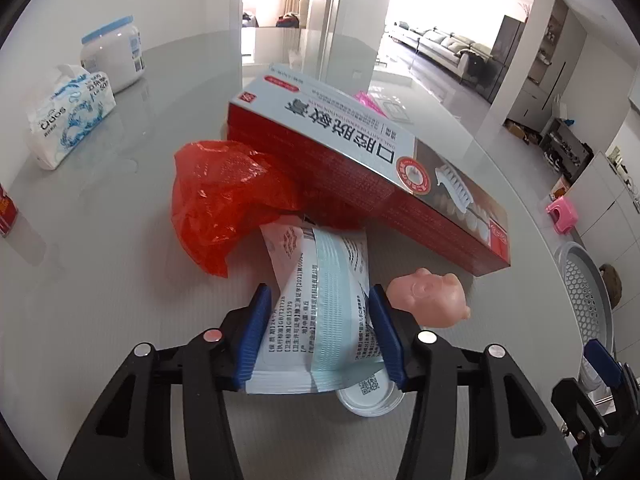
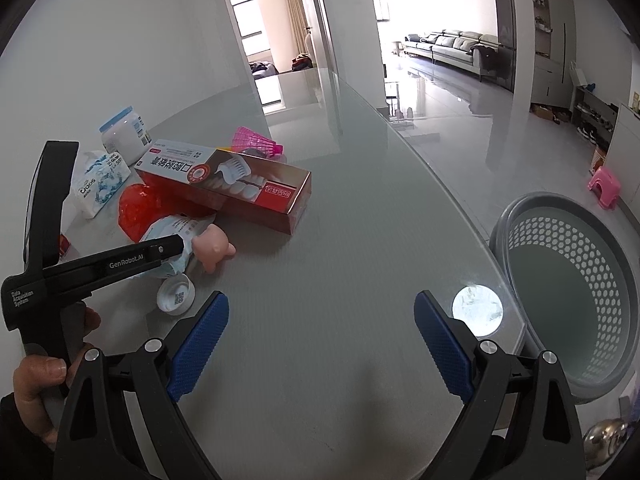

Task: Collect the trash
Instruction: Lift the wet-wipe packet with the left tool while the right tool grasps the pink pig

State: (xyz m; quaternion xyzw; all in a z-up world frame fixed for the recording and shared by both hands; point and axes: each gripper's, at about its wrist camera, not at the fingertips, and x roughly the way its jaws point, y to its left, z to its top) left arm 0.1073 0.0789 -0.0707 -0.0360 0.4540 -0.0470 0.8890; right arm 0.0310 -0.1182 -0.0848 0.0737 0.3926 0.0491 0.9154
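Note:
My left gripper has its blue pads on both sides of a packaged face mask lying on the grey table; the pads touch its edges. The mask's far end lies under a crumpled red plastic bag and a red toothpaste box. A pink pig toy lies just right of the gripper and a white lid lies under the mask's near end. My right gripper is open and empty above bare table. A grey perforated basket stands below the table edge at right.
A tissue pack and a white jar with blue lid stand at the far left. A pink shuttlecock lies behind the box. A pink stool stands on the floor. The table's curved edge runs along the right.

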